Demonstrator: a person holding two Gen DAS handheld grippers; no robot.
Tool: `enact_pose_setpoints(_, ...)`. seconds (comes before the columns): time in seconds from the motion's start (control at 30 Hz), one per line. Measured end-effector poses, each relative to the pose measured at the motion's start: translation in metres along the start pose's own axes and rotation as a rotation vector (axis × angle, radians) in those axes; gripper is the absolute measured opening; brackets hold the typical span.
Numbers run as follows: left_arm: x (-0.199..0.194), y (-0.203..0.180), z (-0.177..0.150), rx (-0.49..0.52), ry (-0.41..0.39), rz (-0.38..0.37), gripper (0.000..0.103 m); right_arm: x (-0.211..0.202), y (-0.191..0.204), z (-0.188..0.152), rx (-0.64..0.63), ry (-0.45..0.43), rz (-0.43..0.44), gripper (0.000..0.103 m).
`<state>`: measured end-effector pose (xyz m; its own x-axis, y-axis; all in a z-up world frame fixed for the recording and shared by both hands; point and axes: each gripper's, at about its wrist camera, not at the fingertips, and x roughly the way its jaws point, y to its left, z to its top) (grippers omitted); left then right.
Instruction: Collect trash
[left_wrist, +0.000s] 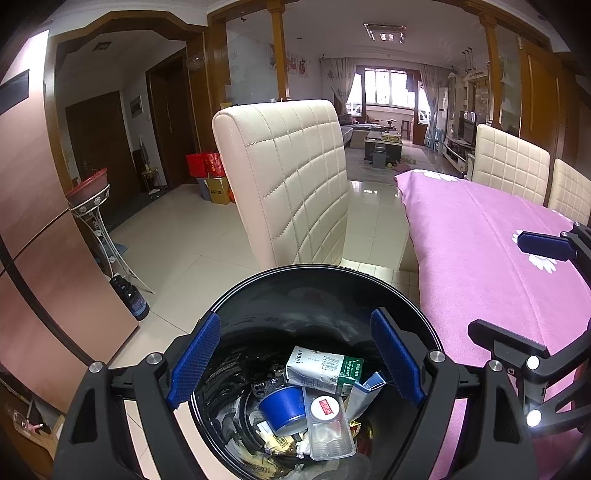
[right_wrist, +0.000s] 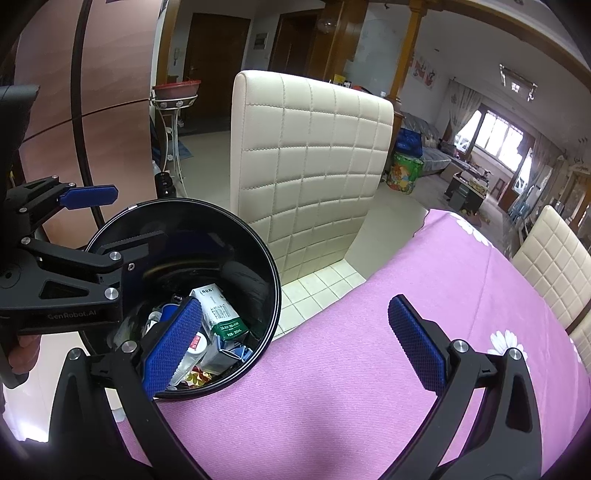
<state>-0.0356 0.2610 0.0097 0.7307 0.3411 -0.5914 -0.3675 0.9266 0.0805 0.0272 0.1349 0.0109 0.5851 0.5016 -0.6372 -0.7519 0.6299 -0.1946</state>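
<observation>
A round black trash bin stands on the floor beside the table, its mouth facing up. Inside lie a white and green carton, a blue cup, a clear plastic box and wrappers. My left gripper hovers open over the bin's mouth, with nothing between its blue pads. From the right wrist view, the left gripper reaches over the bin from the left, and the carton shows inside. My right gripper is wide open and empty, with one finger over the bin and the other over the table's edge.
A cream quilted chair stands just beyond the bin. The table with a pink flowered cloth fills the right side, with more chairs behind it. On the left are a copper-coloured fridge, a dark bottle on the floor and a white plant stand.
</observation>
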Motion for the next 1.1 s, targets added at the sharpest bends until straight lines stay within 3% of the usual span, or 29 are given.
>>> enact_pose_setpoints(0.47,-0.006,-0.031,-0.002,0.061,-0.01,-0.048,0.081,-0.012,-0.019,-0.016,0.037,0.006,-0.045,0.099)
enact_pose_setpoints(1.1,-0.023,-0.139,-0.001,0.157,-0.021,-0.206,0.081,-0.063,-0.102,-0.079,0.191,0.028,-0.208,0.099)
